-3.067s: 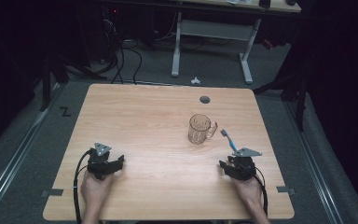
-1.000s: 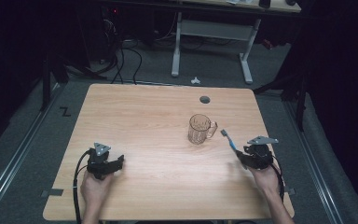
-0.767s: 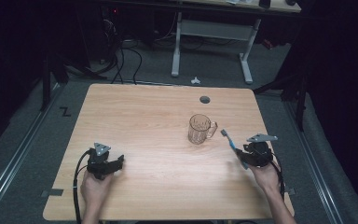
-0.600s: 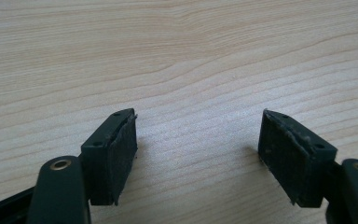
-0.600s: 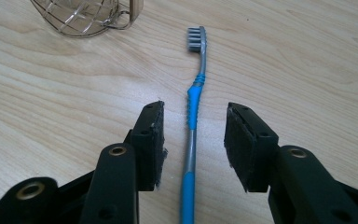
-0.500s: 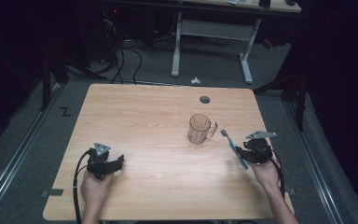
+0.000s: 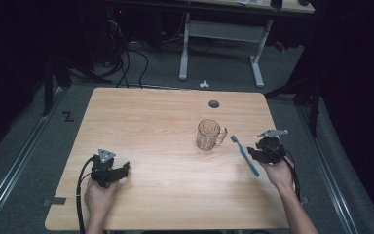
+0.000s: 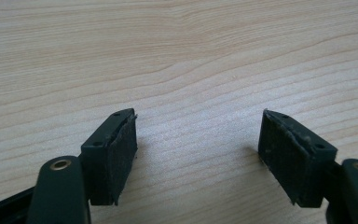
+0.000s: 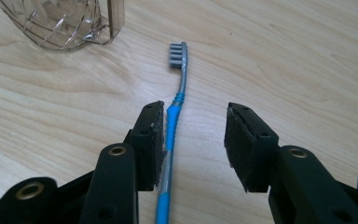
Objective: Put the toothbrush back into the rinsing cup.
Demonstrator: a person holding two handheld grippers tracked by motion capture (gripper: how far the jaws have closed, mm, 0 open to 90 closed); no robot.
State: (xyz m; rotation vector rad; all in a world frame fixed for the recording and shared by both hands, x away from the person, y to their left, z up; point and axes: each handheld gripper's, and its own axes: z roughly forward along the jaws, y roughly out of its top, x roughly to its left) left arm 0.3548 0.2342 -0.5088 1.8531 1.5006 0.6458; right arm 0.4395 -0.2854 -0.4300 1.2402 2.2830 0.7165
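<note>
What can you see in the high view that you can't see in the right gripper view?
High view alone: the whole clear glass mug with its handle, the left gripper resting near the front edge, both hands, the grey floor. Right gripper view alone: the grey bristles up close, and the blue toothbrush lying between open jaws, close beside one pad, the other pad well clear. Both share: the light wooden table, toothbrush, right gripper, some of the mug.
</note>
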